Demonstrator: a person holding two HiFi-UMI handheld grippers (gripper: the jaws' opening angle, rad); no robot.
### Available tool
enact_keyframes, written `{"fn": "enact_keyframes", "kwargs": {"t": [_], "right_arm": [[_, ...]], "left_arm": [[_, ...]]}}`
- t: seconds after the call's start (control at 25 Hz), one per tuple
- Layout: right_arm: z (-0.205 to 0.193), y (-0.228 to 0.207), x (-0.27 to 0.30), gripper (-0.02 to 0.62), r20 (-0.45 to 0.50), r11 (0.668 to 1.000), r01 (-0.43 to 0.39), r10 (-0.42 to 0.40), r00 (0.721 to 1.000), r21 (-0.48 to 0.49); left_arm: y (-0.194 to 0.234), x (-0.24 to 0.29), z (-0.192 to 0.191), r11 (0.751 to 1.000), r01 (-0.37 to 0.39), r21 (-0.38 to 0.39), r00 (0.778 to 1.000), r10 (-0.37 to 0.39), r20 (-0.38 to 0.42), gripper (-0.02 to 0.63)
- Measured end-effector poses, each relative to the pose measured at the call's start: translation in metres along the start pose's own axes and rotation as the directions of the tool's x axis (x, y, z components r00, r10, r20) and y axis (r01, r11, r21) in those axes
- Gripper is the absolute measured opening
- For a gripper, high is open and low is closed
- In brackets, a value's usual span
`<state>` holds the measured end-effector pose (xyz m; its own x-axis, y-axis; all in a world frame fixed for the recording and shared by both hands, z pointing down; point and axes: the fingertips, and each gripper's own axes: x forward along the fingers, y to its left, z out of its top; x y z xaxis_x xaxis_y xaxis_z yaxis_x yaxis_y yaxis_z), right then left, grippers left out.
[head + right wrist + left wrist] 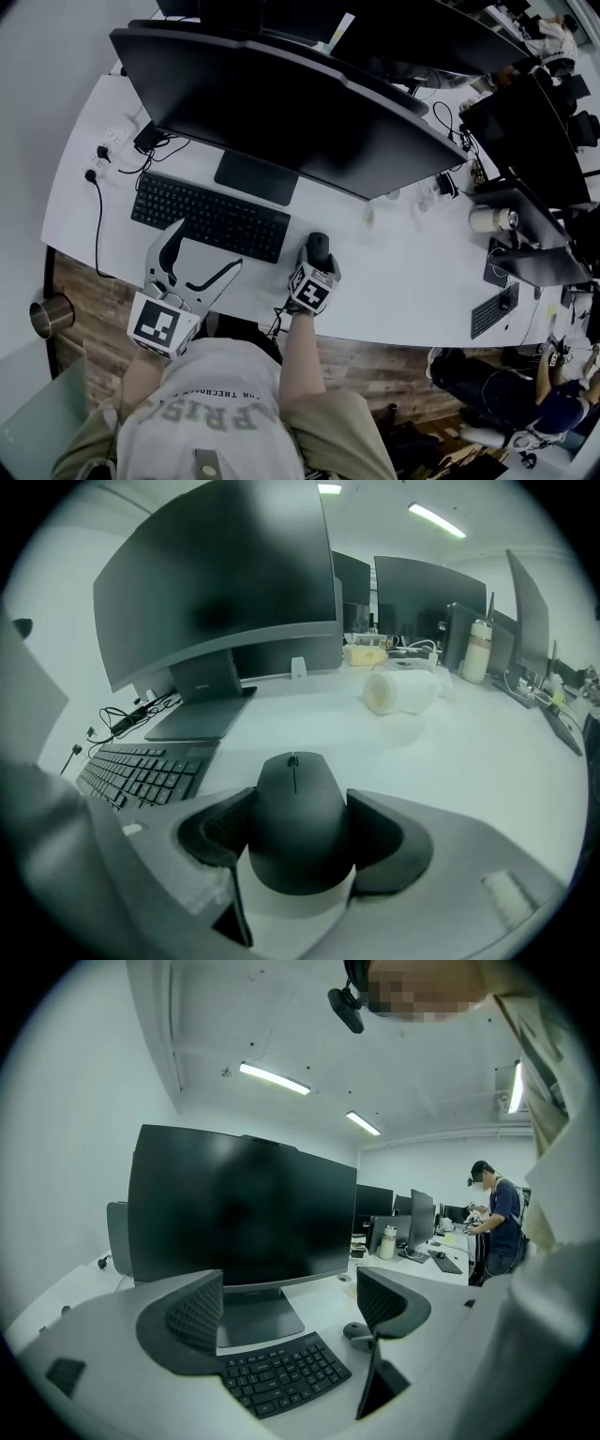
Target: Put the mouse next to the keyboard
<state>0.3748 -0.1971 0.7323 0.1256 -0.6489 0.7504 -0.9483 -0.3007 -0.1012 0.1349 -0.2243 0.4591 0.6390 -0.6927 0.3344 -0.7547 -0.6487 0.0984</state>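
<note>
one mouse (319, 245), one keyboard (211, 216) just beside it. pinched in right gripper (300, 841), nose and long axis aimed away from person (220, 412). left gripper (291, 1307) spread, empty.

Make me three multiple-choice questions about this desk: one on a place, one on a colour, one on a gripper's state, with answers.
1. The mouse is where, relative to the keyboard? A) left of it B) right of it C) on it
2. The desk top is: A) white B) black C) red
3. The right gripper is: A) open, empty B) shut on a cable C) shut on the mouse
Answers: B, it sits past the keyboard's right end; A, the surface is pale; C, its jaws clamp the mouse's sides.
</note>
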Motion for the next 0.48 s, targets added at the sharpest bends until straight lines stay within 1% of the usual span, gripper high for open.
{"fn": "enact_keyframes", "kwargs": {"t": [0.12,0.28,0.4,0.44,0.48], "right_arm": [[-0.004,-0.003,0.003,0.305,-0.007,1.000,0.030,-0.030,1.000,-0.008],[-0.002,-0.004,0.001,0.305,-0.011,0.999,0.044,-0.044,0.999,0.000],[-0.002,-0.004,0.000,0.310,-0.014,1.000,0.026,-0.026,1.000,0.002],[-0.001,-0.003,0.001,0.324,-0.007,1.000,0.016,-0.016,1.000,-0.002],[0.001,-0.001,0.000,0.324,0.006,1.000,0.007,-0.007,1.000,-0.008]], "left_arm": [[0.004,-0.002,-0.004,1.000,0.000,-0.001,1.000,0.000,-0.011,0.428],[0.008,-0.003,-0.007,1.000,0.000,-0.009,1.000,0.000,-0.016,0.428],[0.010,-0.005,-0.007,1.000,0.011,-0.005,1.000,-0.011,-0.018,0.428],[0.011,-0.005,-0.007,1.000,0.014,-0.004,1.000,-0.014,-0.018,0.428],[0.012,-0.006,-0.007,1.000,0.017,-0.004,1.000,-0.017,-0.019,0.428]]}}
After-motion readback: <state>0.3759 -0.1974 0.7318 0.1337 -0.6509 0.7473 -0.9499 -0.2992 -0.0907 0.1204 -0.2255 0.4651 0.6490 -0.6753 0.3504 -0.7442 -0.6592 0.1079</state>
